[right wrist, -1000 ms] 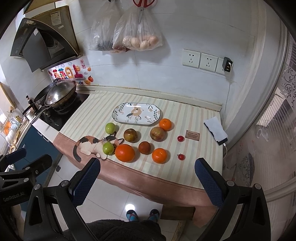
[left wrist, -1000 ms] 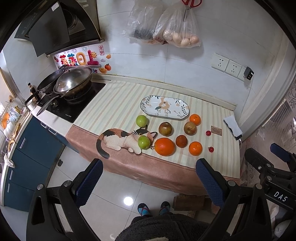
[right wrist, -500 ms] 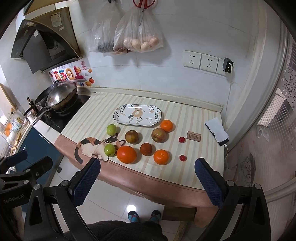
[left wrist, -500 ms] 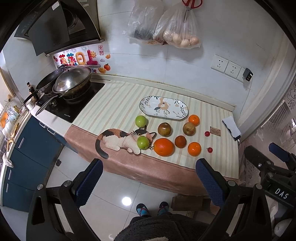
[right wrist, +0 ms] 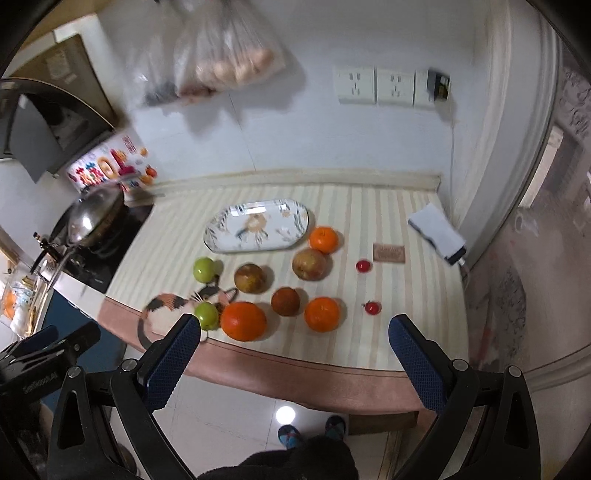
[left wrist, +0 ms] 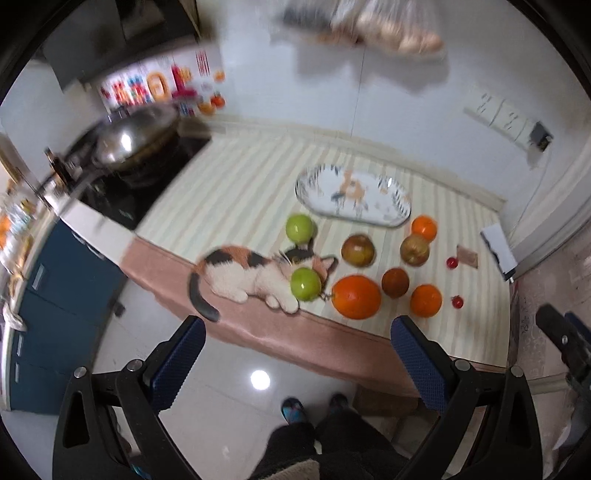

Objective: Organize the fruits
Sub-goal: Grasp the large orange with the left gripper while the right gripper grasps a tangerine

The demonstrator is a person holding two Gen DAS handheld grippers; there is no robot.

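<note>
Looks like the approach step: both the left gripper (left wrist: 297,350) and right gripper (right wrist: 294,349) hang short of the table (right wrist: 406,295), fingers spread wide and empty, so next is probably grabbing a fruit like the big orange (right wrist: 243,321) for the plate (right wrist: 221,240).

Fruits (right wrist: 284,295) lie before the plate (right wrist: 258,225) on the counter (right wrist: 406,295).

Hanging bags (left wrist: 373,26) motion-blurred, contents unclear; cat print (right wrist: 166,314) partly behind tongs

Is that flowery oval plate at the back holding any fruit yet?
Empty. The white oval floral plate shows only its painted pattern; the nearest small orange sits on the striped cloth beside its rim.
</note>
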